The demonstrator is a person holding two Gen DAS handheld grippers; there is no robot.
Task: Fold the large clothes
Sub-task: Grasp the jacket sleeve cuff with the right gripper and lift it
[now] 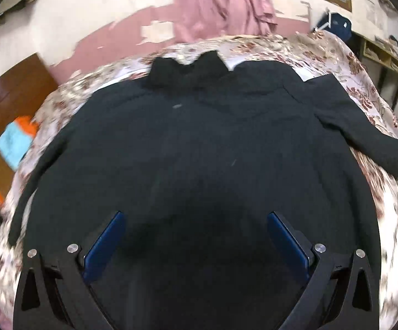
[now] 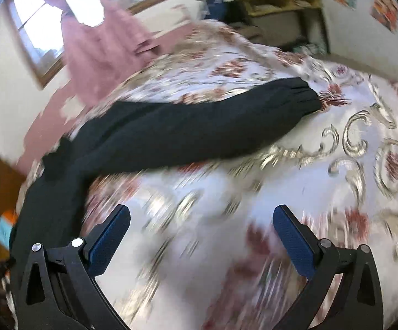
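While the dark, matte jacket [image 1: 199,143] lies spread flat on the glossy floral bedspread [image 1: 364,90], collar toward the peeling pink wall [image 1: 121,38], the left gripper [image 1: 196,220] hangs over its lower body, blue ribbed pads [image 1: 108,239] splayed wide, gripping nothing. Over bare quilt, the right gripper [image 2: 201,217] is equally wide and empty, beside one long sleeve [image 2: 199,129] with its gathered cuff.

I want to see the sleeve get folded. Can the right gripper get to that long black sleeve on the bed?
Probably yes. The right hand-held gripper is open over bare bedspread, and nothing lies between it and the sleeve stretched out ahead.
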